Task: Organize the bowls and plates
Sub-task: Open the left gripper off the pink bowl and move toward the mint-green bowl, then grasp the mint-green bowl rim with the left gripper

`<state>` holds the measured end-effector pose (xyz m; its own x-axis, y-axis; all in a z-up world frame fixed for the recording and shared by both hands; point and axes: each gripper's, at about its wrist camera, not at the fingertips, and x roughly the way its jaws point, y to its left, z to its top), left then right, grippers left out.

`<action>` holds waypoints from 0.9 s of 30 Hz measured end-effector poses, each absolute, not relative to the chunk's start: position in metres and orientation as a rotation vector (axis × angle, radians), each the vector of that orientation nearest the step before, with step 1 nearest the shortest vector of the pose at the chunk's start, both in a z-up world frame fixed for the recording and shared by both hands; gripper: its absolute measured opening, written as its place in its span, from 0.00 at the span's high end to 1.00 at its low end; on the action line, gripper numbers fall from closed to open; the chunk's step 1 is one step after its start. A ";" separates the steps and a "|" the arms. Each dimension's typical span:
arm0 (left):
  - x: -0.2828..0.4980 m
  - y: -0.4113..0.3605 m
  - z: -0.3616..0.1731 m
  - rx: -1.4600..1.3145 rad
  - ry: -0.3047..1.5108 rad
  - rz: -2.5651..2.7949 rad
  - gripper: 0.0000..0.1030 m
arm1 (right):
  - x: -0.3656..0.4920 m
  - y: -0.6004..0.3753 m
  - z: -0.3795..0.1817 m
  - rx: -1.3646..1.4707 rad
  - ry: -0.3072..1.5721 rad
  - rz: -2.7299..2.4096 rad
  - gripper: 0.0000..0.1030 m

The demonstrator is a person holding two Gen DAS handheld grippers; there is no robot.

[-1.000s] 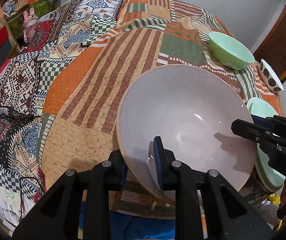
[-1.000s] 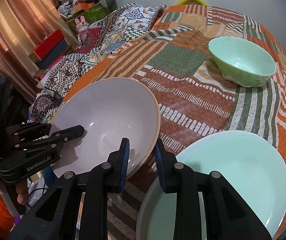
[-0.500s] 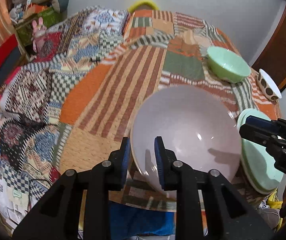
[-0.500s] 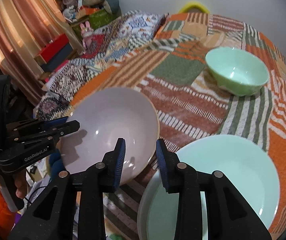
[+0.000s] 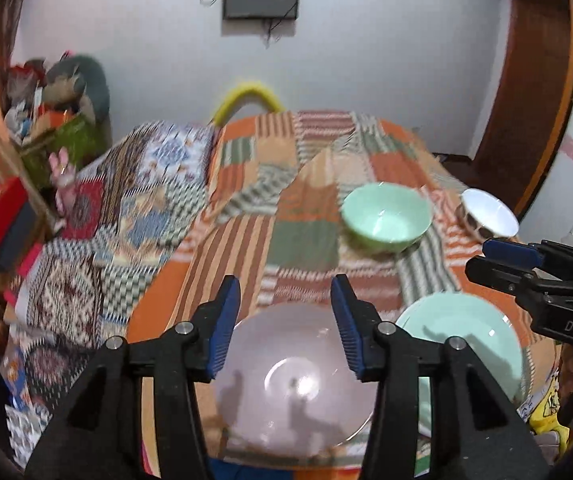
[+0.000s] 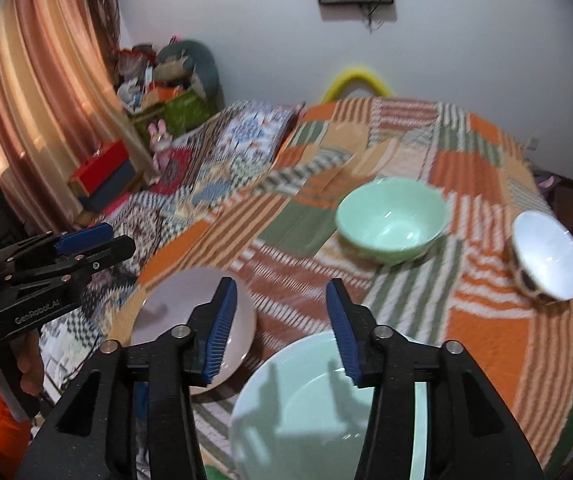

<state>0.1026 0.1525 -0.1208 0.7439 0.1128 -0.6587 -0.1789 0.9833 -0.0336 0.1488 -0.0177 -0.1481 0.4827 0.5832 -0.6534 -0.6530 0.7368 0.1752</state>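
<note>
Released pale bowl [image 5: 292, 376] — upright, both grippers lifted

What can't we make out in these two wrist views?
- Pale pink plate: near rim hidden by the left claw, left view.
- Mint plate: near edge cut off by the frame and the right claw, right view.
- Spotted bowl: outside pattern mostly hidden by its rim.
- Tablecloth: motion-blurred.
</note>
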 end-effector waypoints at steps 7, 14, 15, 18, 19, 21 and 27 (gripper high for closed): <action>0.136 0.125 -0.096 -0.066 0.648 0.122 0.29 | 0.165 -0.043 -0.124 -0.065 0.667 0.696 0.54; 0.185 0.112 -0.091 -0.056 0.629 0.106 0.14 | 0.189 -0.061 -0.112 -0.023 0.617 0.640 0.42; 0.194 0.112 -0.092 -0.055 0.637 0.103 0.14 | 0.195 -0.063 -0.112 -0.019 0.617 0.634 0.42; 0.218 0.114 -0.098 -0.064 0.664 0.094 0.14 | 0.210 -0.066 -0.115 -0.011 0.626 0.613 0.42; 0.226 0.115 -0.101 -0.067 0.678 0.092 0.14 | 0.215 -0.066 -0.116 -0.010 0.628 0.606 0.42; 0.244 0.118 -0.111 -0.070 0.707 0.098 0.14 | 0.227 -0.067 -0.121 -0.004 0.640 0.592 0.42; 0.288 0.134 -0.149 -0.083 0.797 0.123 0.14 | 0.257 -0.068 -0.143 0.018 0.698 0.562 0.42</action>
<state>0.2882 0.1336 -0.1493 0.6919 0.0784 -0.7177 -0.1413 0.9896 -0.0282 0.2574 -0.0680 -0.1426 0.6244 0.4956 -0.6037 -0.4836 0.8522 0.1994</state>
